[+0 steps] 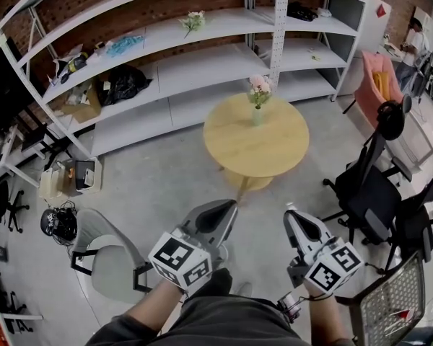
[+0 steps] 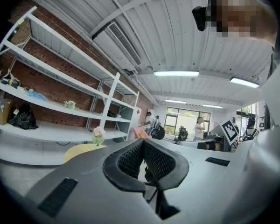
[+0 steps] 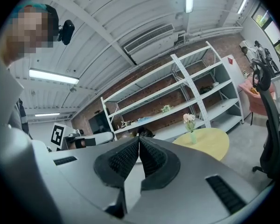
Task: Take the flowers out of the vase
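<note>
Left tongs (image 1: pixel 229 206), right tongs (image 1: pixel 291 213): closed, empty | flowers (image 1: pixel 260 86) in vase (image 1: pixel 257 114) on table (image 1: pixel 274 153), well ahead

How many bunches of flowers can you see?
2: pink flowers in the pale green vase on the round yellow table, and a whitish bunch lying on the white shelf. Others may be hidden.

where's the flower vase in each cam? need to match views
Head view: flower vase upper centre.
Left gripper view: flower vase left of centre, small.
Right gripper view: flower vase right of centre.
Shared landmark: round yellow table beneath it.
</note>
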`<state>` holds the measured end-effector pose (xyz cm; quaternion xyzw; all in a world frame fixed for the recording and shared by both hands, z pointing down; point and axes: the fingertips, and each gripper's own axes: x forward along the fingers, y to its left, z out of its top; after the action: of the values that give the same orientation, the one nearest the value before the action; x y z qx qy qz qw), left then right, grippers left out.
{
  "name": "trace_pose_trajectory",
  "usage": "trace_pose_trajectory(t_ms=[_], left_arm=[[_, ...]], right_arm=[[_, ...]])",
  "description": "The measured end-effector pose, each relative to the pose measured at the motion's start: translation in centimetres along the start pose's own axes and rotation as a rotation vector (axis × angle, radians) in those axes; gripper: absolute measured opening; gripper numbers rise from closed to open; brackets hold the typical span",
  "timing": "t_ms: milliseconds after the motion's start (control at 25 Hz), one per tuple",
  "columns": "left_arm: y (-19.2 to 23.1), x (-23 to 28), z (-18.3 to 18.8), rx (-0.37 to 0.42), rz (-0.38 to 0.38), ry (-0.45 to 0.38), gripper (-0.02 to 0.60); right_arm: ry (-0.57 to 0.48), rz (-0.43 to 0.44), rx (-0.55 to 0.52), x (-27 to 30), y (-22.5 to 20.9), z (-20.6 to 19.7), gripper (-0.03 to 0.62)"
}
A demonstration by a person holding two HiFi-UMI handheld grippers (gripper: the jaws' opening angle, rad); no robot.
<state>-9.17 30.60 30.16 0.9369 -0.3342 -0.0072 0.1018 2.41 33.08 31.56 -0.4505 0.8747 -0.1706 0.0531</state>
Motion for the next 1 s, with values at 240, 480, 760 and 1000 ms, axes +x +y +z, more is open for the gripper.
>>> trace_pose_trajectory(t_ms=[240, 480, 760, 1000], left_arm=[[5.3, 3.3, 1.0, -0.002, -0.018, 0.005, 0.003], [11.4, 6.3, 2.9, -0.005, -0.035, 0.006, 0.003], [17.0, 9.0, 3.8, -0.010, -0.068, 0.011, 0.003], [20.0, 11.1, 4.4, -0.018, -0.090, 0.017, 0.003]], right_arm=[[0.009, -0.006, 0.006, 5.8, -2.4, 0.7, 0.015], [0.005, -0.022, 0.005, 12.1, -4.5, 2.4, 0.015], [-0.003, -0.063, 0.004, 17.5, -6.4, 3.6, 0.015], [0.000, -0.089, 0.006, 20.4, -7.8, 4.5, 0.015]])
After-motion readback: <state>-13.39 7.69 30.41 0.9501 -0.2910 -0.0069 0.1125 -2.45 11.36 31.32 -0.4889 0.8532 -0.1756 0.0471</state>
